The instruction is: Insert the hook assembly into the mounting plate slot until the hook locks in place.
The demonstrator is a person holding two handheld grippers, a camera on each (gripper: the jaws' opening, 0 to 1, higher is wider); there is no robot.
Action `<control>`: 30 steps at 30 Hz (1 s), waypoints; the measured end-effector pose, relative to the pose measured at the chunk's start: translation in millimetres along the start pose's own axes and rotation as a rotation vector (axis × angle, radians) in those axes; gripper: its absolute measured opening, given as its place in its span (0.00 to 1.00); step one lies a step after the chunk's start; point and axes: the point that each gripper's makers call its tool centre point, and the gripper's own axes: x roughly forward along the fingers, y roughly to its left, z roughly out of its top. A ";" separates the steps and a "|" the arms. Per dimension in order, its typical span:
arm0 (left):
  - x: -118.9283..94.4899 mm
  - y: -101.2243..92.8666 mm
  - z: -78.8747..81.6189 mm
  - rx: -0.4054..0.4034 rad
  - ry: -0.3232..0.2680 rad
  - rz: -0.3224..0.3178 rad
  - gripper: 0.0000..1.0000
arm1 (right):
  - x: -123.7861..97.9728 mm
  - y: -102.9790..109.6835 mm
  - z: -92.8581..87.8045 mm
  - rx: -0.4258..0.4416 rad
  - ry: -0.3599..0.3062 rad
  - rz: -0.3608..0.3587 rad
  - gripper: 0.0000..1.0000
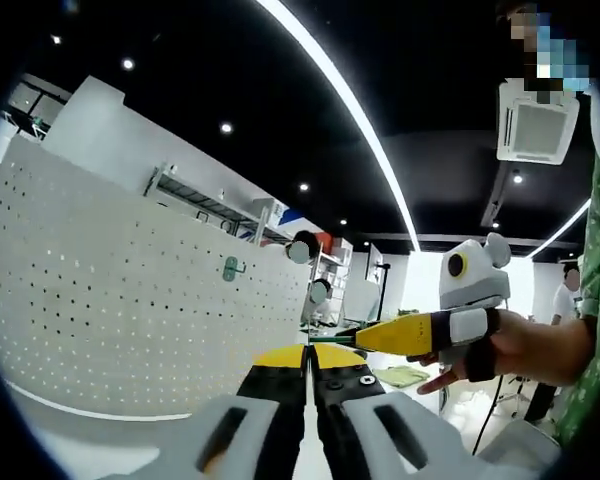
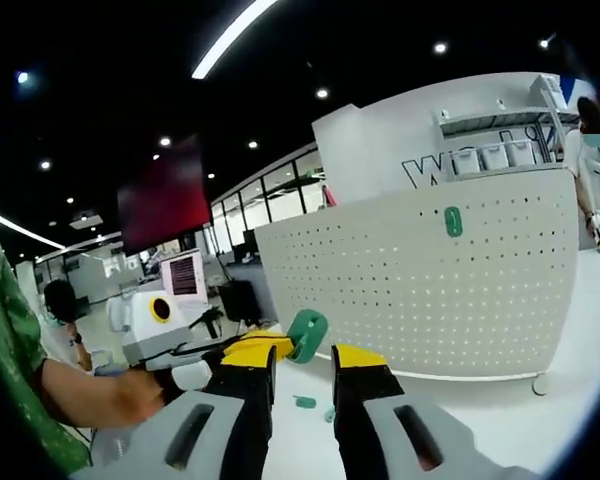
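Observation:
A white pegboard mounting plate [image 1: 130,300] stands upright on the table, and a green hook [image 1: 232,267] hangs on it. My left gripper [image 1: 307,352] has its yellow-tipped jaws pressed together. My right gripper [image 1: 380,337] reaches in from the right, held by a gloved hand [image 1: 480,345], with its tip near the left tips. In the right gripper view a second green hook piece [image 2: 307,335] sits at the tip of the left gripper [image 2: 242,348], just above my right gripper [image 2: 302,362], whose jaws stand apart. The pegboard [image 2: 430,290] with its mounted hook [image 2: 453,221] lies beyond.
Two small green parts [image 2: 305,402] lie on the white table [image 2: 540,420] before the pegboard. A white device with a yellow eye [image 2: 160,310] stands behind the hands. A green sleeve [image 2: 10,350] fills the left edge, and a person [image 2: 590,170] stands far right.

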 end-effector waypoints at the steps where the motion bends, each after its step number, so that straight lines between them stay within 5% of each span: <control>1: 0.0 -0.3 0.1 0.004 -0.002 0.003 0.02 | 0.2 -0.6 0.4 0.003 -0.002 -0.003 0.19; 30: 7.0 -2.8 3.9 0.040 -0.037 0.063 0.02 | 13.9 -7.0 7.1 0.145 -0.064 -0.039 0.08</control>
